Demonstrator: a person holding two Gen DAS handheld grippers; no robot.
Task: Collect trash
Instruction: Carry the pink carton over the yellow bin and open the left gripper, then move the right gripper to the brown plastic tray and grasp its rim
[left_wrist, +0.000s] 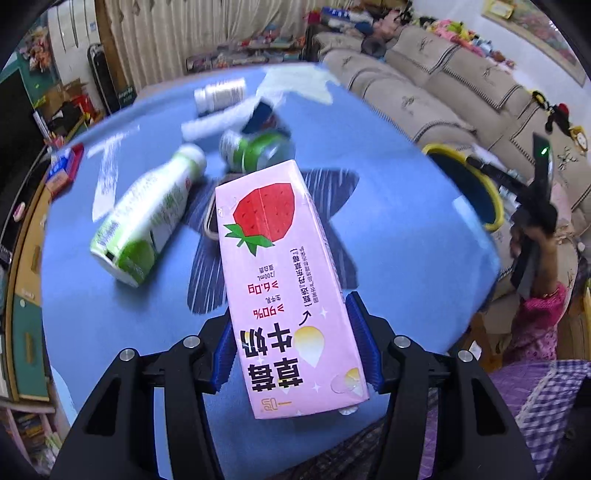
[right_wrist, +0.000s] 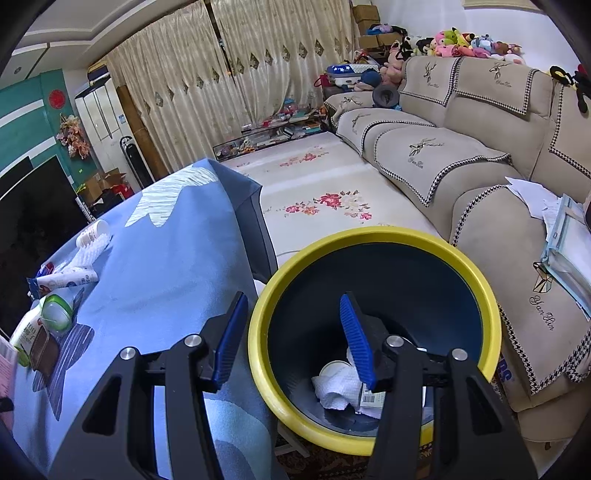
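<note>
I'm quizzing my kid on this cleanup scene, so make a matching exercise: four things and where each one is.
Things:
1. carton
2. bin
3. green bottle
4. tissue

Places:
A. lying on the blue cloth
B. inside the bin
C. clamped in the left hand-held gripper
D. on the floor beside the sofa

Pairs: 1-C, 2-D, 3-A, 4-B

Both wrist views angle down, sharing blue table (left_wrist: 388, 229) (right_wrist: 177, 236)

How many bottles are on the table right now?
2. A green-and-white bottle lies left of the carton; a white bottle lies near the table's far edge. The green container between them may be a third; the carton could hide more.
</note>
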